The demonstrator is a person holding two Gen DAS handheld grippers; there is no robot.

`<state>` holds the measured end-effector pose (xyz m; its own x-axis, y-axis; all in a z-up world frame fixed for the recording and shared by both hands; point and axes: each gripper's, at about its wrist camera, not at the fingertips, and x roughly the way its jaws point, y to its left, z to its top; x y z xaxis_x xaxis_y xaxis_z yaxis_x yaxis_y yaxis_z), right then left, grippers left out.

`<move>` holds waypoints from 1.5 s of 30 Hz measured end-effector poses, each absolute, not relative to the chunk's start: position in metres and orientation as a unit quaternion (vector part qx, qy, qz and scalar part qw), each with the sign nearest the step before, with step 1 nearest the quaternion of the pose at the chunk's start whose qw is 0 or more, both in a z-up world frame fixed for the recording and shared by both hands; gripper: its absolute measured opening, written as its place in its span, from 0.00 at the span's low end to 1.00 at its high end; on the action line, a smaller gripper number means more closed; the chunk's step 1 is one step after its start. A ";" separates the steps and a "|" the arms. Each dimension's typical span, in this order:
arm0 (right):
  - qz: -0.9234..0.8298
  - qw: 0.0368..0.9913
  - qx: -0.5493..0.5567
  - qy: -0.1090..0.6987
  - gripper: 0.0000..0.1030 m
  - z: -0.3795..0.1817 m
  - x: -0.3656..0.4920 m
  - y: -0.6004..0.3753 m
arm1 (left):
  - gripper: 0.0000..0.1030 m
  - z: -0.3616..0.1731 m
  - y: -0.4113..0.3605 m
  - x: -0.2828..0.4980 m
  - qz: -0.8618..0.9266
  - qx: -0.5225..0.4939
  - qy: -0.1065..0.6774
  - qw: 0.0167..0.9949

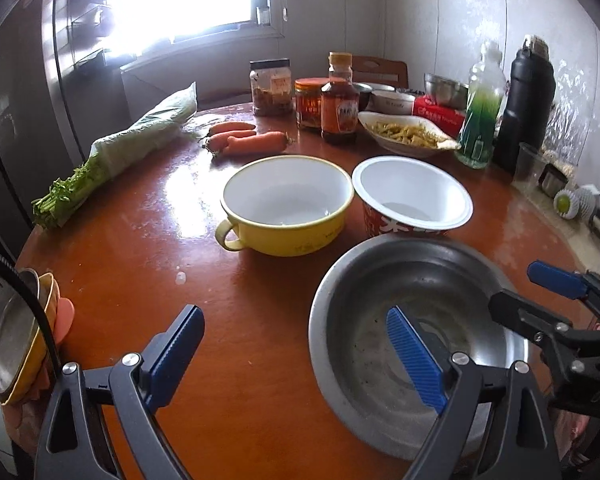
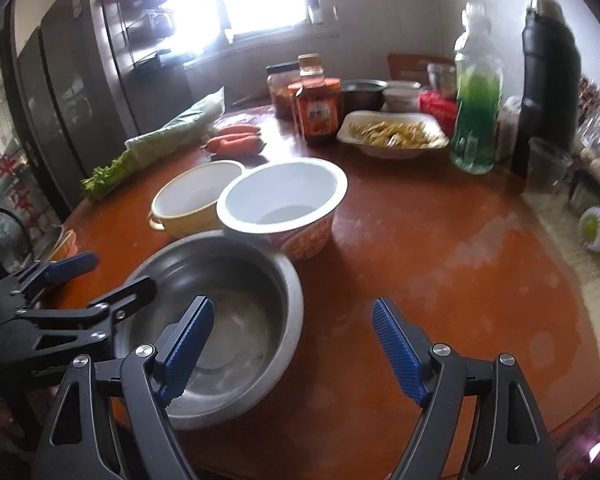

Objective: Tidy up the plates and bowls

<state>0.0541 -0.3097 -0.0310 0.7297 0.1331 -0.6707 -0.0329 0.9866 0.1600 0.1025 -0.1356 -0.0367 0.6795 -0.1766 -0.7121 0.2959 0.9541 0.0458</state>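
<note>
On the round red-brown table [image 1: 140,280] I count three empty bowls grouped near my edge: one steel bowl [image 1: 412,340] closest, one yellow bowl with a side handle [image 1: 288,208] behind it to the left, and one white-lined bowl with a red printed outside [image 1: 412,196] just beside the yellow one, rims nearly touching. My left gripper [image 1: 300,356] stands with jaws spread wide and nothing between the pads; its right finger hangs over the steel bowl's interior, its left finger over bare tabletop. My right gripper [image 2: 296,352] is likewise spread and empty, one finger above the steel bowl's rim area, the other over bare table. Further back I count three carrots [image 1: 248,138], one bagged bunch of greens [image 1: 140,144], one white dish of yellow food [image 1: 408,134], one green-filled bottle [image 1: 482,112] and one black flask [image 1: 528,96].
</note>
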 end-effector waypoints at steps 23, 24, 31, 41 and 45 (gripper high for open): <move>0.063 0.930 0.007 0.362 0.23 -0.047 0.062 -0.293 | 0.36 -0.063 -0.153 0.113 -0.158 0.080 0.427 0.887; 0.066 0.930 0.007 0.362 0.22 -0.046 0.062 -0.292 | 0.36 -0.063 -0.153 0.112 -0.156 0.083 0.425 0.888; 0.070 0.929 -0.001 0.365 0.22 -0.040 0.061 -0.277 | 0.36 -0.055 -0.134 0.105 -0.144 0.077 0.419 0.893; 0.106 0.926 -0.008 0.363 0.22 -0.034 0.064 -0.235 | 0.36 -0.047 -0.087 0.098 -0.118 0.056 0.415 0.900; 0.111 0.924 -0.011 0.365 0.22 -0.034 0.067 -0.221 | 0.36 -0.047 -0.071 0.097 -0.109 0.047 0.416 0.902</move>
<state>0.0669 -0.2214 -0.0344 0.7091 0.1980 -0.6767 -0.2135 0.9750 0.0615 0.0970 -0.0710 -0.0474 0.6301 -0.1571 -0.7604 0.2349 0.9720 -0.0061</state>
